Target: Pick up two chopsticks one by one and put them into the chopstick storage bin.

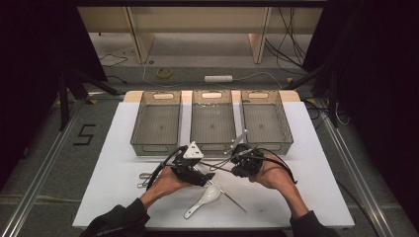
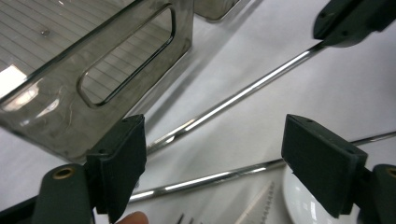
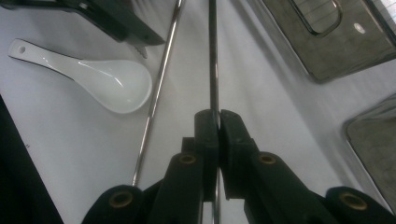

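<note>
Right hand-held gripper (image 3: 218,122): jaws pressed together on a thin metal rod (image 3: 213,56), which runs straight up between the pads in the right gripper view.
Held rod, seen from the left: in the left gripper view the same rod (image 2: 243,93) slants across the white counter (image 2: 289,98) with its upper end in the other gripper's black jaw tip at the top right.
Second rod: lies flat on the counter; the right gripper view shows it (image 3: 156,93) just beside the held one, the left gripper view shows it (image 2: 210,178) crossing low between the spread jaws.
Left hand-held gripper (image 2: 215,163): jaws spread wide, pinching nothing; a fingertip shows at the bottom edge.
White spoon (image 3: 100,74): bowl up on the counter, left of both rods in the right gripper view; the high view places it (image 1: 203,198) in front of the two hands.
Trays: the high view shows three clear bins side by side behind the grippers, left (image 1: 157,143), middle (image 1: 213,143), right (image 1: 269,143); the left gripper view brings one handle cut-out wall (image 2: 93,93) close up.
Grippers together: the high view has the left (image 1: 210,174) and right (image 1: 232,159) near each other at the counter's middle.
</note>
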Available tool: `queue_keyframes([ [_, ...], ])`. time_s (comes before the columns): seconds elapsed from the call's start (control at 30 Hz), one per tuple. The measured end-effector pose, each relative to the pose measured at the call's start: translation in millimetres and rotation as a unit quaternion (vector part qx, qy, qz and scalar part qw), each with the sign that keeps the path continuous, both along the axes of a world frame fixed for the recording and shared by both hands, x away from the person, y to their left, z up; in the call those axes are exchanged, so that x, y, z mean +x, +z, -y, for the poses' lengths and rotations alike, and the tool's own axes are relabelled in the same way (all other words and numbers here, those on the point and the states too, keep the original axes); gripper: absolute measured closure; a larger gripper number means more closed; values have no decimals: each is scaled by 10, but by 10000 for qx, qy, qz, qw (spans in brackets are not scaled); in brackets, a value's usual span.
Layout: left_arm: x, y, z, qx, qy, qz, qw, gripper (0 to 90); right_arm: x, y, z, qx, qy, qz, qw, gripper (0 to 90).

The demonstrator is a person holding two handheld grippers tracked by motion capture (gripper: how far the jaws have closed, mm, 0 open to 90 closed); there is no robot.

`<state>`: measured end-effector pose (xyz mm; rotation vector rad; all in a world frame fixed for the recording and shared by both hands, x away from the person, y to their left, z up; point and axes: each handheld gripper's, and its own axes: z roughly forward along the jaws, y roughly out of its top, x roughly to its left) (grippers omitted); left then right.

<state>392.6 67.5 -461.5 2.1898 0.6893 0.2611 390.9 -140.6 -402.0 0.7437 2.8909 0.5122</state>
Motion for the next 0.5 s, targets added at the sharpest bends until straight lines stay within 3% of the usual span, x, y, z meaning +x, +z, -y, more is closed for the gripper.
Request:
queue_keyframes([
  [0.27,39,-40,65,189,-166,53,9997,260,-13,26,-11,11,25,0,10000,875],
  [0.3,49,-48,78,340,-157,118,9992,261,-13,27,-12,14,24,-6,10000,875],
  [0.5,60,-87,166,557,-317,231,9977,336,-13,31,-15,33,39,2,10000,875],
])
